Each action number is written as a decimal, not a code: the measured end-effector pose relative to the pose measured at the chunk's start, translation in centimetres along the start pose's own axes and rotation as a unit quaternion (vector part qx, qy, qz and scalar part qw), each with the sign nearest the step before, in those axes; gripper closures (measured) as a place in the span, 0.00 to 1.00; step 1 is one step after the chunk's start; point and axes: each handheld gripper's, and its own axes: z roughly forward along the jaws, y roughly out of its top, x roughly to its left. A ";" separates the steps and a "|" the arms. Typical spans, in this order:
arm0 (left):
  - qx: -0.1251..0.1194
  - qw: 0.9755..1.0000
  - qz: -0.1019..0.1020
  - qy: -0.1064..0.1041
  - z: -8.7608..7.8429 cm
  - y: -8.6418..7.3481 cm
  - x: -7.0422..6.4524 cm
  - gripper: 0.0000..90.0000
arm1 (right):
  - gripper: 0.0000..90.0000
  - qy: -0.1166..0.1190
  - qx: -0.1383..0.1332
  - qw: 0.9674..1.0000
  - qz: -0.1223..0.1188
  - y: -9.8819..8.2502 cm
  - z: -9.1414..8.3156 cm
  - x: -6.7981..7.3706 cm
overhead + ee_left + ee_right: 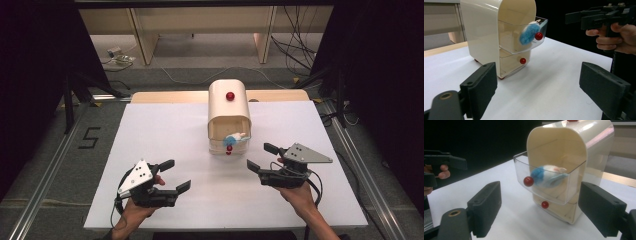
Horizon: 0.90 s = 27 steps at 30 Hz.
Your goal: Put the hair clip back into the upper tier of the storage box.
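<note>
Two tongs, left [176,175] and right [261,156], both released, one cabinet [228,116], two drawers, one blue toy [546,176]

Left tongs [177,176] held low near the table's [165,125] front edge, left of centre, jaws spread wide with nothing between, pointing right and slightly away. Right tongs [261,157] near the front edge, right of centre, jaws wide apart and empty, pointing left. Left hand [134,210] and right hand [298,192] each wrapped around a grip, forearms entering over the front edge.
</note>
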 end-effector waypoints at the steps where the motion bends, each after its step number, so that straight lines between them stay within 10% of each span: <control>1: 0.000 1.000 0.000 0.000 0.0 0.0 0.0 0.16 | 0.22 0.000 0.000 1.000 -0.001 -0.1 -0.1 0.0; 27: 0.004 1.000 -0.001 -0.002 0.1 0.0 0.0 0.16 | 0.22 -0.009 0.003 1.000 0.001 -1.7 -1.2 -0.2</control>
